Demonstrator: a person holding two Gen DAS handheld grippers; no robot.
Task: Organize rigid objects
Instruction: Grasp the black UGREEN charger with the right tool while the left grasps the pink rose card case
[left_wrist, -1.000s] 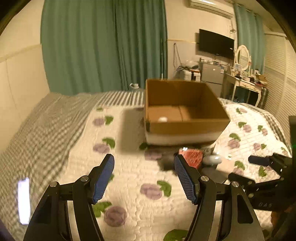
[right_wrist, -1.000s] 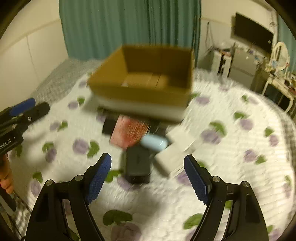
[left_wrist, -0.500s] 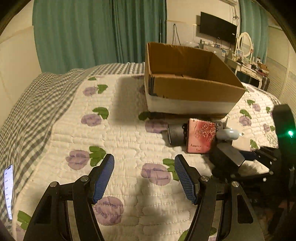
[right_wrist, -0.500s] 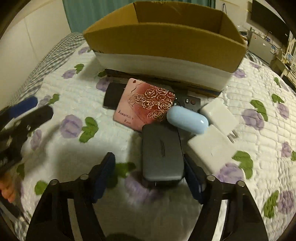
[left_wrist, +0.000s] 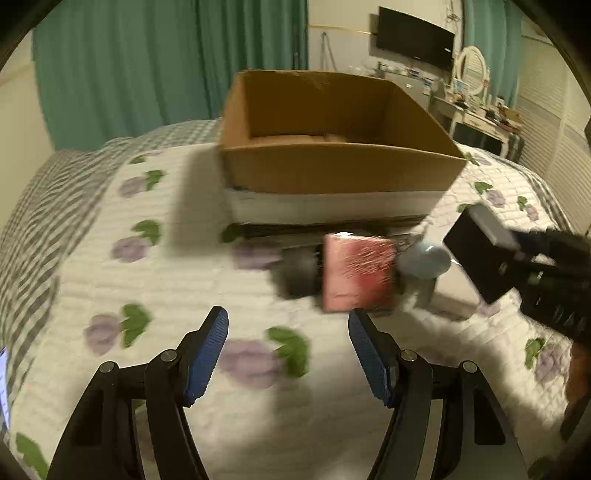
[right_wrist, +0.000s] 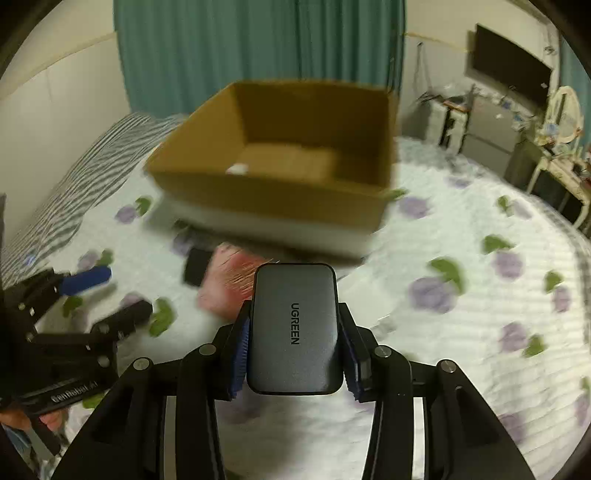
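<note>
My right gripper (right_wrist: 295, 354) is shut on a dark grey UGREEN power bank (right_wrist: 294, 325) and holds it above the quilt; it also shows at the right of the left wrist view (left_wrist: 480, 251). An open cardboard box (left_wrist: 332, 170) stands on the bed ahead, with a small white item inside (right_wrist: 236, 169). In front of it lie a pink rose-patterned case (left_wrist: 356, 275), a black item (left_wrist: 299, 269) and a pale blue oval case (left_wrist: 424, 258). My left gripper (left_wrist: 288, 354) is open and empty, low over the quilt, short of the pink case.
The bed has a white quilt with purple flowers (left_wrist: 147, 288) and a grey checked blanket (left_wrist: 40, 206) at the left. Green curtains (left_wrist: 166, 62), a wall TV (left_wrist: 413, 37) and a cluttered dresser (left_wrist: 480, 122) stand behind.
My right gripper closed on the power bank and lifted it off the quilt toward the box. My left gripper stayed open and moved slightly nearer the pile of items.
</note>
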